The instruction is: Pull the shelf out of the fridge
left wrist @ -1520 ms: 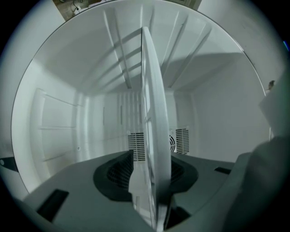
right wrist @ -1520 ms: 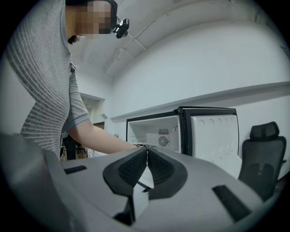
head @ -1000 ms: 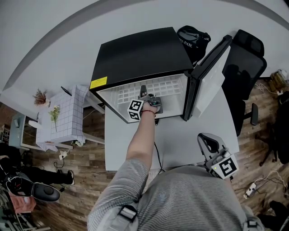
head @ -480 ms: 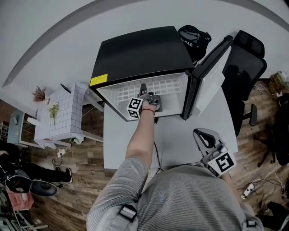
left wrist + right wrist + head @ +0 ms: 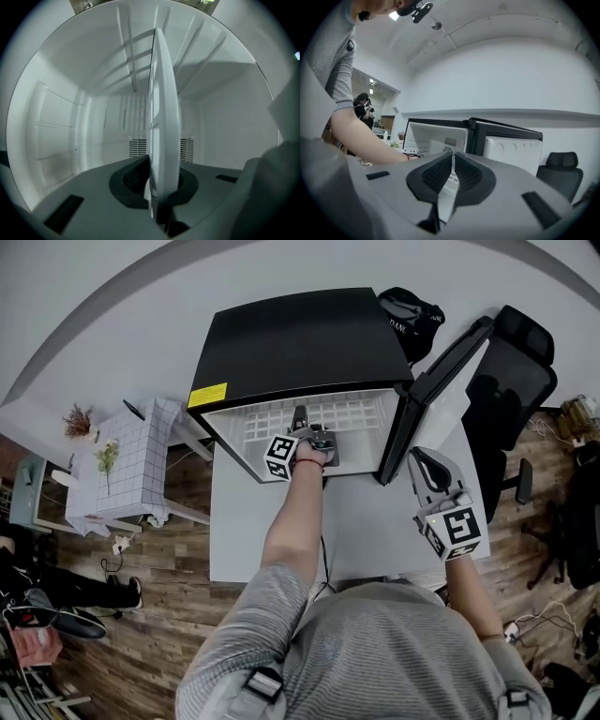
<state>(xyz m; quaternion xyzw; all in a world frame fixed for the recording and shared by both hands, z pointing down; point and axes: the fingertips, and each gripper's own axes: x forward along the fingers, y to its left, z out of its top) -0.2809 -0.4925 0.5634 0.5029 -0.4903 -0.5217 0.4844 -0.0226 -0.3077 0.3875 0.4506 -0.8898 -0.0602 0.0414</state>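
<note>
Inside the black fridge [image 5: 300,338] at twelve o'clock, the left gripper [image 5: 159,187] holds the white grid shelf [image 5: 164,93] edge between its jaws, so a level pull toward six o'clock seems next, while the right gripper [image 5: 451,173] waits with its jaws together and empty.

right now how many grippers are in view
2. The left gripper is in the fridge opening, clamped on the white shelf; the right gripper hangs shut over the table beside the open door. No others show.

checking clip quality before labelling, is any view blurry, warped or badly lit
Head view: sharp and evenly lit, but fisheye bows the grey wall behind the black box-shaped fridge. Left gripper view: the white grid shelf sits so near the lens that it is soft, casting bar shadows inside. Right gripper view: dark round vignette, bright ceiling lamp top left.
</note>
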